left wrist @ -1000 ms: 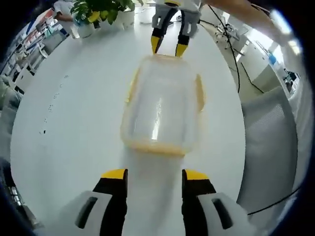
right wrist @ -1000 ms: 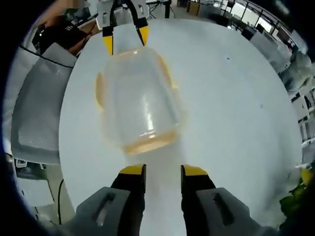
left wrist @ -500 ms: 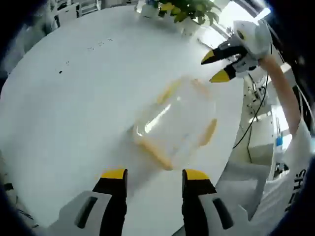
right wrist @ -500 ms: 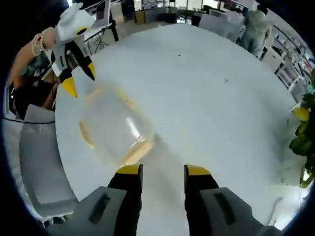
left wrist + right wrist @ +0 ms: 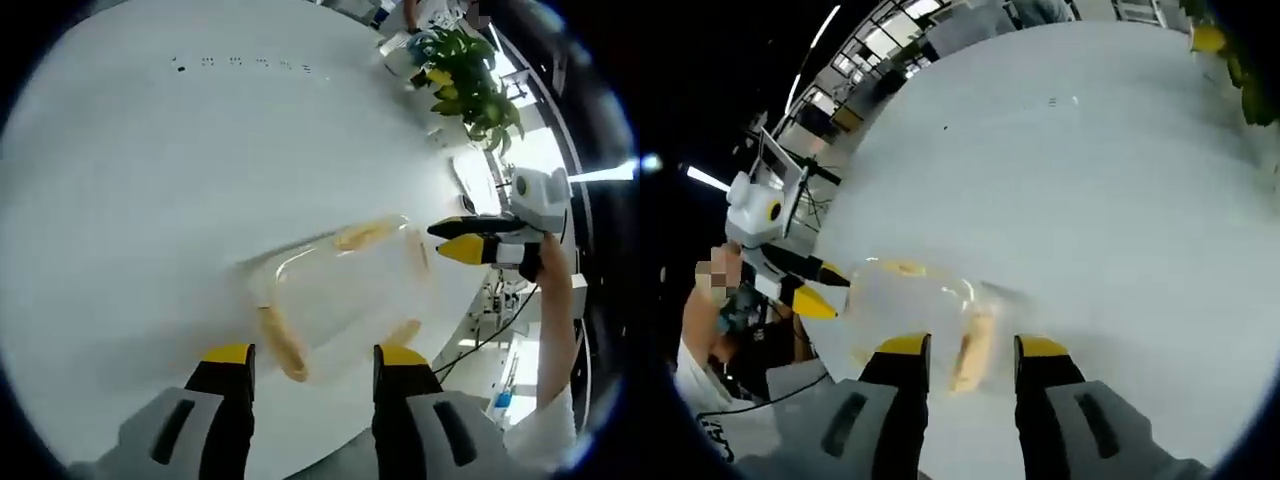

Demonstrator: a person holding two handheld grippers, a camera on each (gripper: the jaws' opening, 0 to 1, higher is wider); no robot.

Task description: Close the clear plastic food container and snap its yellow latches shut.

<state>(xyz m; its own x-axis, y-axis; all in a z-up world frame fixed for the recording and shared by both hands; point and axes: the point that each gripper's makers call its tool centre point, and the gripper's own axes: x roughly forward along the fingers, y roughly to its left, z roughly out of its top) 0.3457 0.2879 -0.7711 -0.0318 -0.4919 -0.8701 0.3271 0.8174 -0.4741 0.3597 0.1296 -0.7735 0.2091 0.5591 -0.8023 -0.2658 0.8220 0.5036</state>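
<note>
Here the container (image 5: pixel 345 290) sits low and centre in the left gripper view, on the white table (image 5: pixel 150 180), just above the yellow tips of the left gripper (image 5: pixel 314 357). Its clear body is blurred; one yellow latch (image 5: pixel 283 343) lies at its lower left edge, another (image 5: pixel 363 236) along its upper edge, a third (image 5: pixel 402 333) at lower right. The left jaws stand apart with nothing between them. At the right of that view the right gripper (image 5: pixel 455 240) points in toward the container's right end, its yellow tips a little apart, close to the rim; whether they touch it cannot be told. A plant (image 5: pixel 465 85) stands at upper right.

In the right gripper view the container (image 5: pixel 915 310) lies lower left of centre, with a latch (image 5: pixel 974 352) between the tips of the right gripper (image 5: pixel 966 345), whose jaws are spread and hold nothing. The left gripper (image 5: pixel 816 288) comes in from the left edge, tips slightly parted, right by the container's far end. The table (image 5: pixel 1090 180) takes the upper right of the frame
</note>
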